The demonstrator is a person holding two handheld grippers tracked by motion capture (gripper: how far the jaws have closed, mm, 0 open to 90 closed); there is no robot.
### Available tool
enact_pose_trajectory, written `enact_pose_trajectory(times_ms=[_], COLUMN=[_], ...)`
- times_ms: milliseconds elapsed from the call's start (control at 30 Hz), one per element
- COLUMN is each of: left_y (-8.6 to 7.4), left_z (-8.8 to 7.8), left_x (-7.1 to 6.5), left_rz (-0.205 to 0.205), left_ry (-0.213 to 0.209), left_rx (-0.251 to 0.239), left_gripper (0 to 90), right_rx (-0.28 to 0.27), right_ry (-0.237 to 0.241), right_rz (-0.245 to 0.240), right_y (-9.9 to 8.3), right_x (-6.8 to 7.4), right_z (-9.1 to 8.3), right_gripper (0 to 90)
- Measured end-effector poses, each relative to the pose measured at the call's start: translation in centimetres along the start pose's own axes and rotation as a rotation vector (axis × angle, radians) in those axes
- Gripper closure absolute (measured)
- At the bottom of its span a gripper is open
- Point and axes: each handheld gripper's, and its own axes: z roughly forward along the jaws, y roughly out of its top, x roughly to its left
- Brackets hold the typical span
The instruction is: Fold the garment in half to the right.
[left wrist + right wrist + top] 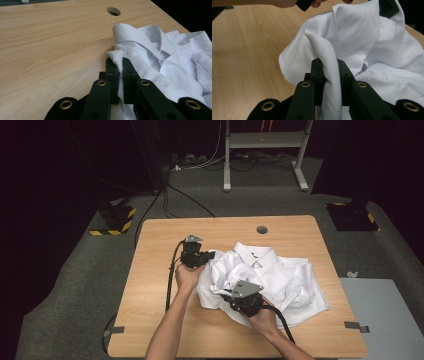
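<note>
My left gripper (119, 65) pinches a fold of the white shirt (160, 57); my right gripper (329, 65) clamps another fold. The high view adds the shirt crumpled mid-table (150, 285), near a cable hole (262, 229) and floor cables (200, 165).

No text, label, brand, number or sign can be read in any view. A small dark tag is seen inside the collar of the crumpled white cotton shirt (260, 272), but it is too small to read.

High view looks down; both gripper views closely share the shirt (270, 275)
</note>
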Motion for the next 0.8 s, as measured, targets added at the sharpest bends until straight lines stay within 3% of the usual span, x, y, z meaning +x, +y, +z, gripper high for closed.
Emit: enact_pose_trajectory(times_ms=[267, 400, 700, 800], left_y=[0.6, 0.6, 1.2, 1.9], left_z=[-0.9, -1.6, -4.9, -7.1], left_x=[0.0, 0.3, 0.8, 1.0], left_rz=[0.017, 0.031, 0.042, 0.048], left_ry=[-0.002, 0.016, 0.033, 0.043], left_rx=[0.002, 0.020, -0.006, -0.008], left_gripper=[86.7, 86.7, 86.8, 86.7], right_rx=[-0.009, -0.012, -0.056, -0.100], right_ry=[0.028, 0.044, 0.104, 0.151], right_rz=[0.013, 0.016, 0.021, 0.040], right_y=[1.0, 1.4, 3.7, 5.1], right_x=[-0.1, 0.1, 1.1, 1.3], right_z=[-0.3, -0.2, 0.2, 0.1], right_gripper=[79.9, 79.9, 80.0, 79.9])
